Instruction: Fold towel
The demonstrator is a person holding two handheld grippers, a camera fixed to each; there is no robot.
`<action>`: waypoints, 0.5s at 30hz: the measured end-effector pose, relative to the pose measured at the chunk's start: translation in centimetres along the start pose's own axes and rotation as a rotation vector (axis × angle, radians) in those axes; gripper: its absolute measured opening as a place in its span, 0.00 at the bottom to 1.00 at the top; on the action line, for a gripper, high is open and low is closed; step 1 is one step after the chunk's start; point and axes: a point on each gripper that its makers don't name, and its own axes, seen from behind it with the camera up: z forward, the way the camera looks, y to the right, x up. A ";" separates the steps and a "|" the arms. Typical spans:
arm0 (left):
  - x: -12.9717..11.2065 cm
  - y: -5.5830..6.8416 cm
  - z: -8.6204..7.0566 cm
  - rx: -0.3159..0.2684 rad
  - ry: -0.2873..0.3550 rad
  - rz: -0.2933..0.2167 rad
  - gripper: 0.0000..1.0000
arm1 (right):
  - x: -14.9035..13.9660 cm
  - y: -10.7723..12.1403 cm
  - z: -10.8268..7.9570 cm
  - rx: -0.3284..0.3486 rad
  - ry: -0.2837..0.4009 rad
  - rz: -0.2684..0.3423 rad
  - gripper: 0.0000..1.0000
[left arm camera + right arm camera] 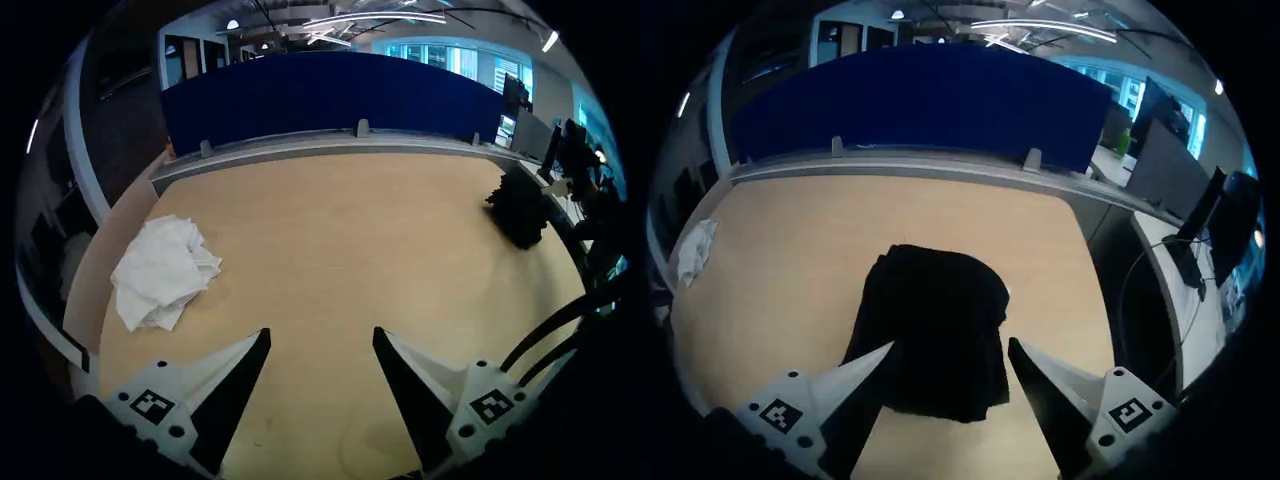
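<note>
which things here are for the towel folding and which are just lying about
For the job:
- crumpled white towel
- black towel
- left gripper, open
- right gripper, open
- desk

Just lying about:
- blue divider
- neighbouring desk
- monitor

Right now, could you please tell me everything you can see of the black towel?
The black towel looks like soft, matte cloth, loosely folded into a rumpled rectangle. It lies flat on the pale wooden table, near its right edge. Its near end sits between the open fingers of the right gripper; whether they touch it is unclear.
</note>
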 end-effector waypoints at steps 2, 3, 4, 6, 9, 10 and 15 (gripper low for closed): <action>0.0 -0.1 -0.1 0.004 0.000 0.002 0.95 | 0.8 -0.4 0.6 0.008 0.009 -0.003 1.00; 0.0 -0.1 -0.1 0.005 0.000 0.002 0.95 | 1.2 -0.5 0.8 0.011 0.011 -0.005 1.00; 0.0 -0.2 -0.1 0.007 -0.001 0.001 0.95 | 1.5 -0.6 1.1 0.013 0.013 -0.008 1.00; 0.0 -0.3 -0.1 0.011 -0.002 -0.001 0.94 | 2.1 -0.8 1.7 0.018 0.016 -0.012 1.00; -0.1 -0.6 -0.1 0.019 -0.007 -0.005 0.94 | 2.8 -1.1 2.6 0.027 0.017 -0.016 1.00; -0.2 -0.6 -0.1 0.021 -0.008 -0.006 0.94 | 2.9 -1.2 2.8 0.031 0.017 -0.015 1.00; -0.4 -0.9 -0.1 0.035 -0.019 -0.009 0.95 | 3.0 -1.6 4.2 0.047 0.006 -0.012 1.00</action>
